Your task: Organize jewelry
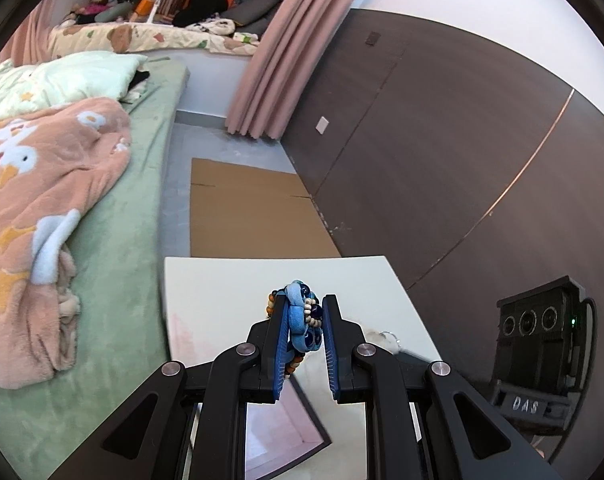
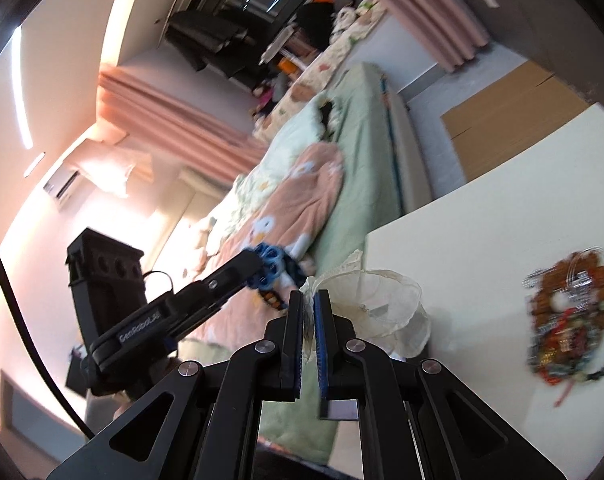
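My left claw [image 1: 302, 332] pinches the bracelets [image 1: 300, 320], right claw [image 2: 309, 300] pinches the pouch [image 2: 382, 304] rim – beads at twelve o'clock could slip out.

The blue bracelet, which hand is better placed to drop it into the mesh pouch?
Left, probably. The left gripper already clamps the blue bracelet, while the right gripper is shut on the rim of the pouch, seemingly holding it ready.

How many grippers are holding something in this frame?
2. The left gripper pinches a blue beaded bracelet bundle above the white table; the right gripper pinches a sheer pouch.
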`<state>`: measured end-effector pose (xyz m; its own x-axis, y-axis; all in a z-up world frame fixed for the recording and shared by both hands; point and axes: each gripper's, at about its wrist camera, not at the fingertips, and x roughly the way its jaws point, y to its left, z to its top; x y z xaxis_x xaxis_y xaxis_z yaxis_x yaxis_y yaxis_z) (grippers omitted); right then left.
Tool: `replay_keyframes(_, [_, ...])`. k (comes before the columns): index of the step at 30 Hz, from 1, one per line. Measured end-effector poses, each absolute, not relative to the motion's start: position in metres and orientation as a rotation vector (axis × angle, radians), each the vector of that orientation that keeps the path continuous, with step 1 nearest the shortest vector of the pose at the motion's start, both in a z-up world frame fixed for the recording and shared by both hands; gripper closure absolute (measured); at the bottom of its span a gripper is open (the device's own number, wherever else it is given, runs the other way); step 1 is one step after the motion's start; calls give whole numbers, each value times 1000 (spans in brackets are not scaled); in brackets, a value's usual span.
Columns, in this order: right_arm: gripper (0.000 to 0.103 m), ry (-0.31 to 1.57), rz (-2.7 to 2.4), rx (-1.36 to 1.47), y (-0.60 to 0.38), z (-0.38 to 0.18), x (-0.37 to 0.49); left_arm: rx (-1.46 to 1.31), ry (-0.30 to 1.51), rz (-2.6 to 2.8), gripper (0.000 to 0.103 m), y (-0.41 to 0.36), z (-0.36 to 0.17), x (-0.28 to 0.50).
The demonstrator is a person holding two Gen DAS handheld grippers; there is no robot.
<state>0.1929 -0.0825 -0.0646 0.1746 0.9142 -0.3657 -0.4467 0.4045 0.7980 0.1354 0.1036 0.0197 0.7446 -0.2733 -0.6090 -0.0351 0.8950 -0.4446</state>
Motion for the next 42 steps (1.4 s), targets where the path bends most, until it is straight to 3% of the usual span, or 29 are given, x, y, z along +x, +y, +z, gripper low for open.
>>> replay_keyframes(1, [95,984,1061,586,-75,-68,192,-455,729,-133,86,107,19,135])
replay_keyframes(2, [86,1023,1064,566,-67,-73,191,-457,735,-129,86,110,18,134])
replay_keyframes(3, [61,1059,1056,546,-62,-78,191,-456,739,-127,86,111,17,133])
replay_keyframes(5, [33,1072,1006,539,-60,-86,191,-450,747,-124,86,114,16,132])
replay_keyframes(21, [33,983,720,521,-127,-68,212,-416,930,-221,84,98,-13,136])
replay_keyframes(23, [33,970,706,527,-136,-63,211,-420,954,-227,68,96,-18,138])
replay_keyframes(25, [33,958,696,528,-143,-61,213,-414,960,-217,31,94,-20,138])
replay_keyframes(26, [33,950,687,529,-149,-58,212,-412,957,-215,28,93,-19,138])
replay_keyframes(42, [33,914,531,494,-216,-41,205,-381,960,-251,28,41,-22,166])
